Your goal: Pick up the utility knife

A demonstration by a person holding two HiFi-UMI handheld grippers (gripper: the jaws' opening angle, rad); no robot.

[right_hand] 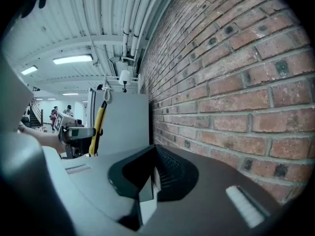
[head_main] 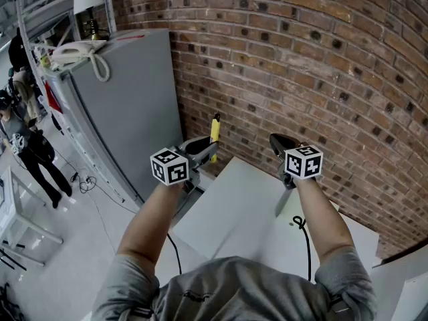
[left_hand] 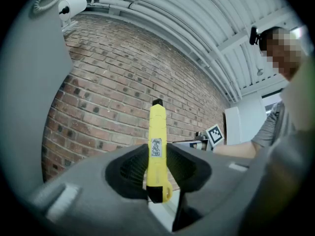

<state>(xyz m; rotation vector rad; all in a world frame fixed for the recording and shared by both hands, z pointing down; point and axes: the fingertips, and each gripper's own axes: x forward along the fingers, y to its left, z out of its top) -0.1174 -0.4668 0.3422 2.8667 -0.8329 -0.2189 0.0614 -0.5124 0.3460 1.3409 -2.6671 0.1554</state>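
Centre frame, my left gripper (head_main: 202,151) pinches the utility knife (head_main: 215,131) aloft (right gripper (head_main: 281,144) pressed together, empty): pickup looks done.

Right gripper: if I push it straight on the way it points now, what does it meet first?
The right gripper would most likely meet the brick wall, near the grey cabinet; depth unclear.

I'm in a workshop-type lab space: bare brick wall (head_main: 301,59), exposed ceiling pipes (right_hand: 125,9), strip light (right_hand: 72,59), grey cabinet (head_main: 127,105), white worktable (head_main: 234,212), loose cables (head_main: 83,182) on the floor (head_main: 60,246).
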